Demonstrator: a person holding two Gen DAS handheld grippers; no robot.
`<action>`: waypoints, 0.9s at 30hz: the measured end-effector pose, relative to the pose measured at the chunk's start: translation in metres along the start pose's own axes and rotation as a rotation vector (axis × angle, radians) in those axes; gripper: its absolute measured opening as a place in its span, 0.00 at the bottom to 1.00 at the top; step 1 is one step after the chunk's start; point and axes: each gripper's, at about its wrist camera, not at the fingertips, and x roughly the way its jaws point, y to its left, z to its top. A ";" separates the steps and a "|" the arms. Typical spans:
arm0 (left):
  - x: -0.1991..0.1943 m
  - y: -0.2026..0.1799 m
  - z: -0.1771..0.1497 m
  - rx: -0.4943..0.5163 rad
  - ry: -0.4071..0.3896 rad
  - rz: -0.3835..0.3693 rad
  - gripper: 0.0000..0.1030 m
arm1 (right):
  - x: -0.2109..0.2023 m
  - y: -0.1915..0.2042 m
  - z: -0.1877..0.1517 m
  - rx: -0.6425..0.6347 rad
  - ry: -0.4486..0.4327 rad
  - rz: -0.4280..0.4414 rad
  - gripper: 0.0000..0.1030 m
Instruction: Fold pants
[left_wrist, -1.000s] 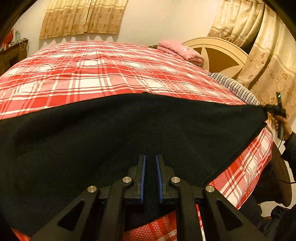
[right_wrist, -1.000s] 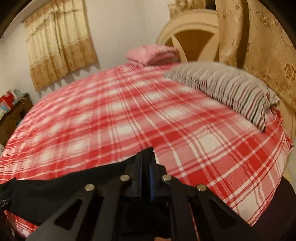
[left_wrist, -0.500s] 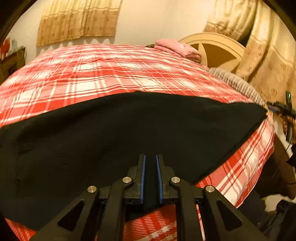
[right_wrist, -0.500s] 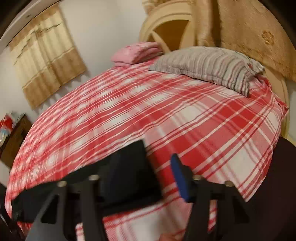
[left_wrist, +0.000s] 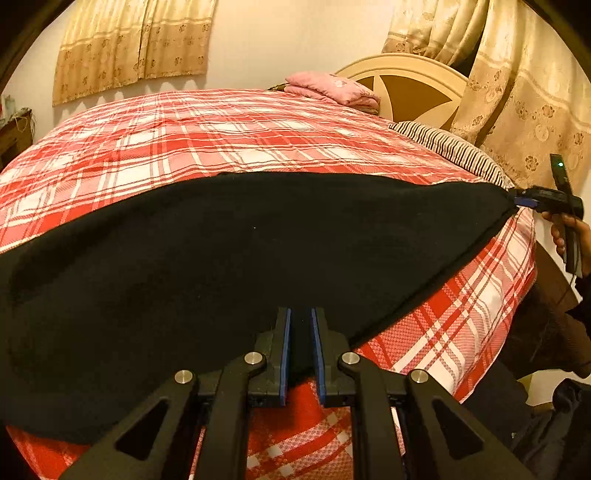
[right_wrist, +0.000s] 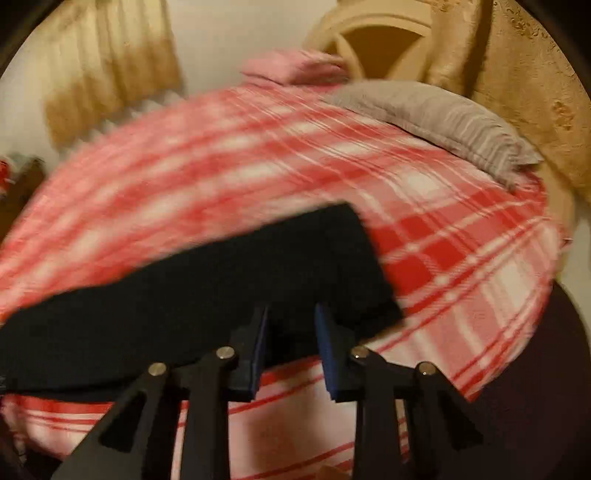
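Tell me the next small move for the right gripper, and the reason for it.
Probably close the right gripper on the near edge of the black pants: its jaws stand apart astride that edge, while the left gripper already pinches its own stretch of the pants' edge on the plaid bedspread, so both ends could then lift together.

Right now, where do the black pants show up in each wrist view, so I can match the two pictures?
Left wrist: the black pants spread across the middle and lower left, their near edge between the left gripper's fingers.
Right wrist: the black pants lie lower left, blurred, their squared end just ahead of the open right gripper.
Shared landmark: the striped pillow by the headboard.
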 end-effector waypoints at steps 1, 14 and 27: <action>0.000 0.001 0.000 -0.013 -0.001 -0.005 0.11 | -0.004 0.007 0.000 -0.004 -0.006 0.040 0.75; -0.003 0.000 0.000 -0.051 -0.012 -0.014 0.11 | 0.024 0.199 -0.079 -0.701 0.030 0.161 0.65; 0.001 0.003 0.003 -0.097 0.014 -0.019 0.11 | 0.039 0.213 -0.095 -0.788 0.063 0.179 0.12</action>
